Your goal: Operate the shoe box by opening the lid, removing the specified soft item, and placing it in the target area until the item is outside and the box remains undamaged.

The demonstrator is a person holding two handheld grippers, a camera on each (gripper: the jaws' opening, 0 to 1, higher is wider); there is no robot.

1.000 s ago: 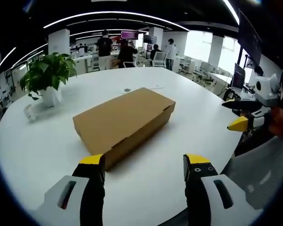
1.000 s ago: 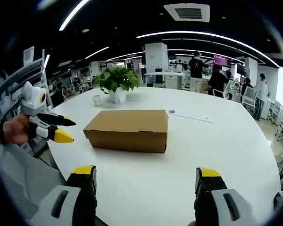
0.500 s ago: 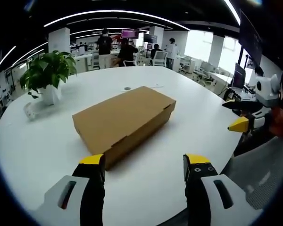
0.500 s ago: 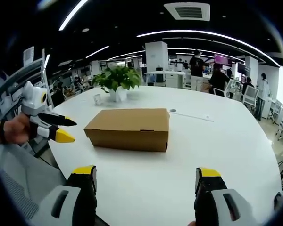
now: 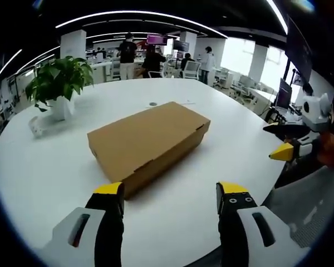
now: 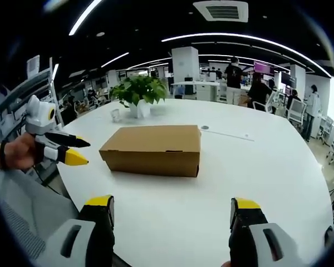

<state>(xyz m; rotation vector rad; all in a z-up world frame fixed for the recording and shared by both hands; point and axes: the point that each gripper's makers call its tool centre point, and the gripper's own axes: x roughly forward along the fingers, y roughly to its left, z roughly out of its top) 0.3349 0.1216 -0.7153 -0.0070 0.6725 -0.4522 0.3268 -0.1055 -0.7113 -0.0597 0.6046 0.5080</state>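
The closed shoe box (image 5: 147,142) lies on the white table (image 5: 39,167), with a potted plant (image 5: 58,83) beyond it. The left hand-held gripper (image 5: 170,197) and right hand-held gripper (image 6: 172,208) hover near the box, jaws wide apart, holding nothing.

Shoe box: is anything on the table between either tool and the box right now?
Nothing visible. The closed shoe box lies on the white table with bare tabletop between it and the left tool, and likewise ahead of the right tool. The potted plant and a small white object sit beyond the box.
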